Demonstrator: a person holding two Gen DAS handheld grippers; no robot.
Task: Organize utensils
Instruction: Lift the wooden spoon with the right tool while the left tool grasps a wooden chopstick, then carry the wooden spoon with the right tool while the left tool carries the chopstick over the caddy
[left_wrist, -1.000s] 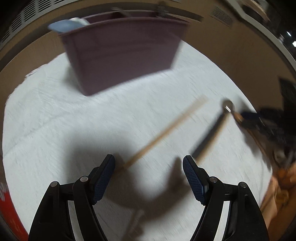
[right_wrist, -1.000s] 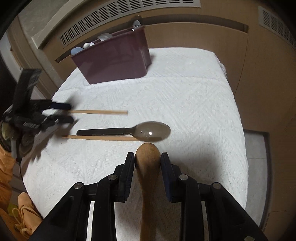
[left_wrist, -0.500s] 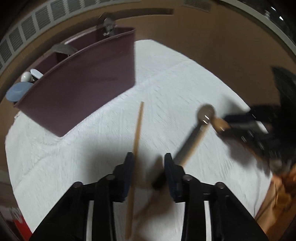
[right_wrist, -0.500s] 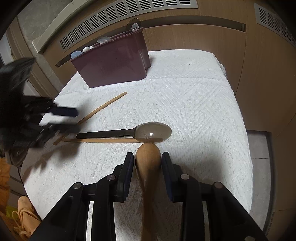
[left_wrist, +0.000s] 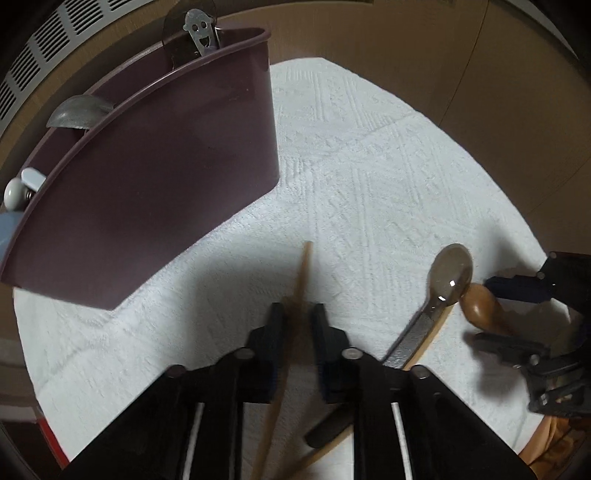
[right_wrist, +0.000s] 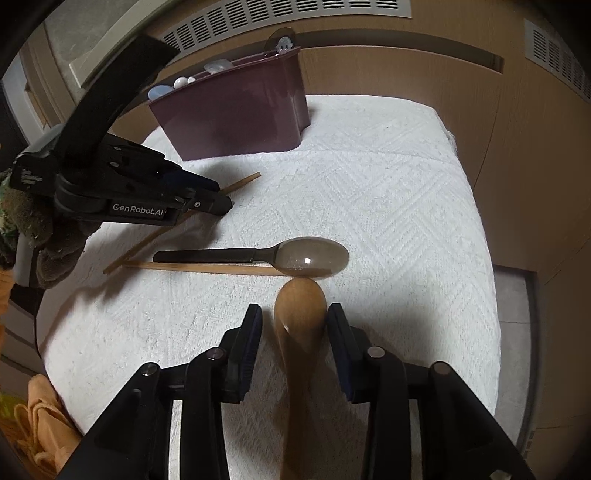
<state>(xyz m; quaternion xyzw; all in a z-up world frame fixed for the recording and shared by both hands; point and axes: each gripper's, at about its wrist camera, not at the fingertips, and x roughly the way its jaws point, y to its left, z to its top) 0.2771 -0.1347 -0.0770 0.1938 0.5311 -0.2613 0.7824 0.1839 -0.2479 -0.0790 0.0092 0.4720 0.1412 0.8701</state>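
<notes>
My left gripper (left_wrist: 297, 314) is shut on a wooden chopstick (left_wrist: 302, 273) that points toward the maroon utensil holder (left_wrist: 147, 195); it shows in the right wrist view (right_wrist: 207, 201) too. A metal spoon (right_wrist: 310, 254) with a dark handle lies on the white cloth beside a second chopstick (right_wrist: 207, 268). My right gripper (right_wrist: 294, 325) has its jaws slightly apart around a wooden spoon (right_wrist: 301, 310), whose bowl sits between the fingers with a gap on the left side. The wooden spoon (left_wrist: 480, 304) touches the metal spoon (left_wrist: 450, 273).
The holder (right_wrist: 240, 110) stands at the back of the white cloth (right_wrist: 388, 192) and holds several utensils, among them a ladle (left_wrist: 77, 116) and a smiley-face tool (left_wrist: 199, 27). Wooden wall panels surround the table. An orange cloth (right_wrist: 40, 421) lies at the lower left.
My left gripper closed on the chopstick and turned it from lying sideways toward the holder. My right gripper's jaws have opened a little around the wooden spoon.
</notes>
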